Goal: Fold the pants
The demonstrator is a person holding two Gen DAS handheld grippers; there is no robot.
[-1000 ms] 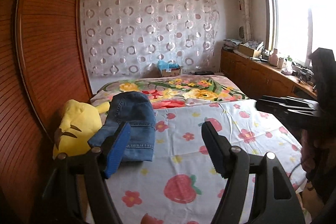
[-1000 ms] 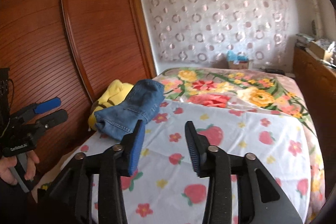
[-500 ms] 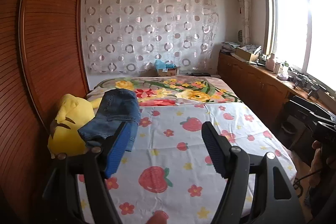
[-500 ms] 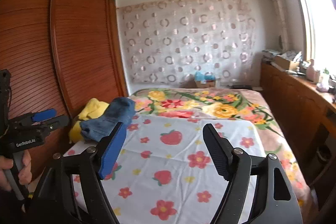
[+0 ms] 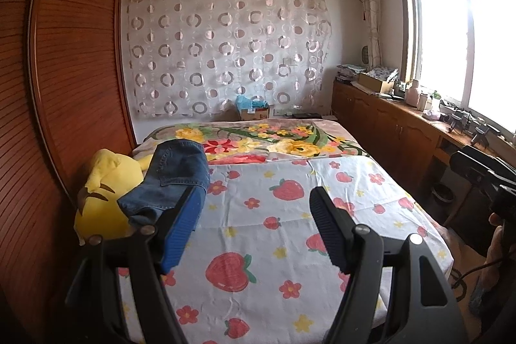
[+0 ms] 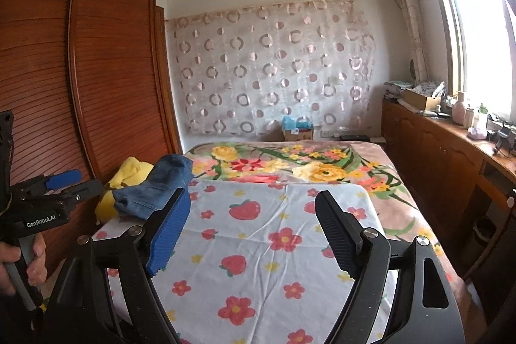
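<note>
The folded blue jeans (image 5: pixel 174 179) lie at the left edge of the bed, draped partly over a yellow plush toy (image 5: pixel 103 182). My left gripper (image 5: pixel 254 195) hovers open above the strawberry-print sheet (image 5: pixel 258 247), back from the jeans and holding nothing. From the right wrist view the jeans (image 6: pixel 161 186) sit far off to the left. My right gripper (image 6: pixel 253 195) has its jaws opening, with nothing between them. The left gripper (image 6: pixel 90 178) also shows at that view's left edge, held in a person's hand (image 6: pixel 19 260).
A wooden slatted wardrobe (image 5: pixel 64 86) runs close along the bed's left side. A low wooden cabinet (image 5: pixel 387 131) with clutter stands under the window on the right. A floral blanket (image 5: pixel 258 144) covers the bed's far half, with a cardboard box (image 5: pixel 253 112) behind it.
Both grippers have drawn back from the bed, so the jeans look farther away. The right gripper's jaws have spread much wider and it has tilted up. The jeans have not moved.
</note>
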